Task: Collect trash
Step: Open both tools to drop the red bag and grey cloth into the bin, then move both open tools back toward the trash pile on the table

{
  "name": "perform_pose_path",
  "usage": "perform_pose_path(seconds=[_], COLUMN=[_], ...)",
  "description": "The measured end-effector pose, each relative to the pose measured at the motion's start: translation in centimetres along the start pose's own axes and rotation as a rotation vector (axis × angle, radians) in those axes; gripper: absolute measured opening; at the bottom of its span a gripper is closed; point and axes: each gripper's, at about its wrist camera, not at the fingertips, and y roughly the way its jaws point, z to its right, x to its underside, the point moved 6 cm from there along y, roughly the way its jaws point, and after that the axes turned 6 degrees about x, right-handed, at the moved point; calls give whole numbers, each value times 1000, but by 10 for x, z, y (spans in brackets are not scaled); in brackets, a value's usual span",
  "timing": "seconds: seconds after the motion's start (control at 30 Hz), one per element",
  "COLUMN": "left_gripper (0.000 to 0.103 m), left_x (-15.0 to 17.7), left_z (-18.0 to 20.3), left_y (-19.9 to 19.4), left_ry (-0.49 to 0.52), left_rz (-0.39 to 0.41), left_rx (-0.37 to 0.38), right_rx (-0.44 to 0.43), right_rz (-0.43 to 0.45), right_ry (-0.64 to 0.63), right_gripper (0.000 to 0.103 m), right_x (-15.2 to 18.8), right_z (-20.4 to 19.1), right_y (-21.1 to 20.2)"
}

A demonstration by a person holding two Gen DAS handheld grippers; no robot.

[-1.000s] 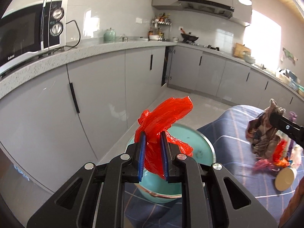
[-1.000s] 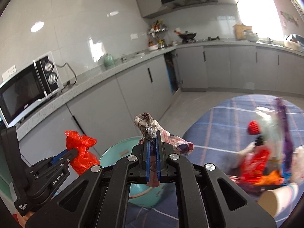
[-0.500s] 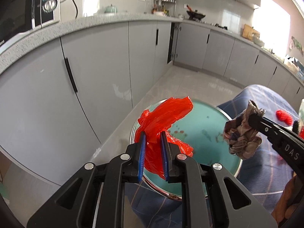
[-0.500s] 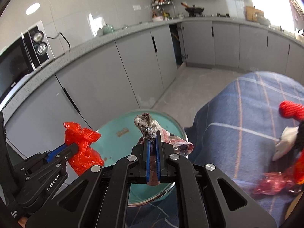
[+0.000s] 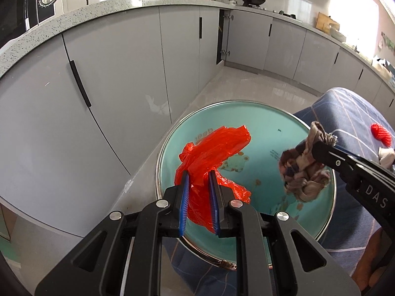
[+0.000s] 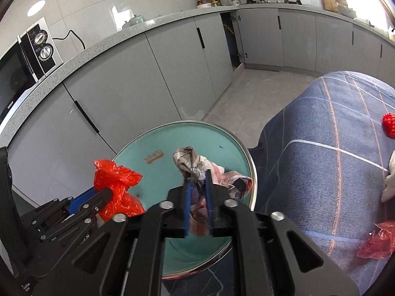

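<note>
Grey cabinets fill the upper and left parts of both views, under a speckled counter. A microwave stands at the upper left. A table under a blue checked cloth occupies the right side. A round teal bin with a metal rim sits at lower centre, just beside the table.

The left gripper hangs over the bin, jaws clamped on a red plastic bag. The right gripper is also above the bin. Its jaws have just been opening; a crumpled rag sits between the blue pads, and whether they press on it cannot be told.

On the cloth at right lie a red net ball, a red wrapper and a white scrap.
</note>
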Motion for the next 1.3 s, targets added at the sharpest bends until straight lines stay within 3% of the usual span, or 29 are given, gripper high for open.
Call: perform_pose_path(seconds=[0.03, 0.07, 0.23, 0.3, 0.47, 0.5, 0.63, 0.93, 1.17, 1.3], left_gripper=[19, 21, 42, 57, 79, 82, 87, 88, 88, 88], left_x=[1, 2, 4, 3, 0, -1, -2, 0, 1, 1], left_z=[-1, -2, -4, -4, -6, -7, -1, 19, 40, 65], left_y=[0, 0, -5, -10, -28, -33, -46, -70, -91, -102], left_ry=[-1, -4, 3, 3, 3, 1, -4, 9, -23, 22], left_rz=[-2, -4, -2, 13, 58, 70, 87, 120, 158, 180], left_rx=[-2, -5, -44, -60, -126, -138, -131, -106, -17, 24], right_rx=[-5, -4, 1, 9, 65, 75, 99, 169, 229, 283], right_rz=[2, 11, 54, 80, 181, 195, 212, 233, 236, 255], right_ry=[3, 6, 11, 26, 11, 5, 10, 45, 69, 91], right_gripper=[35, 37, 37, 37, 70, 73, 75, 75, 75, 75], right_x=[0, -1, -8, -11, -16, -16, -10, 2, 16, 25], right_z=[0, 1, 3, 6, 13, 15, 24, 50, 73, 92], right_y=[-1, -4, -21, -31, -66, -71, -84, -114, -138, -157])
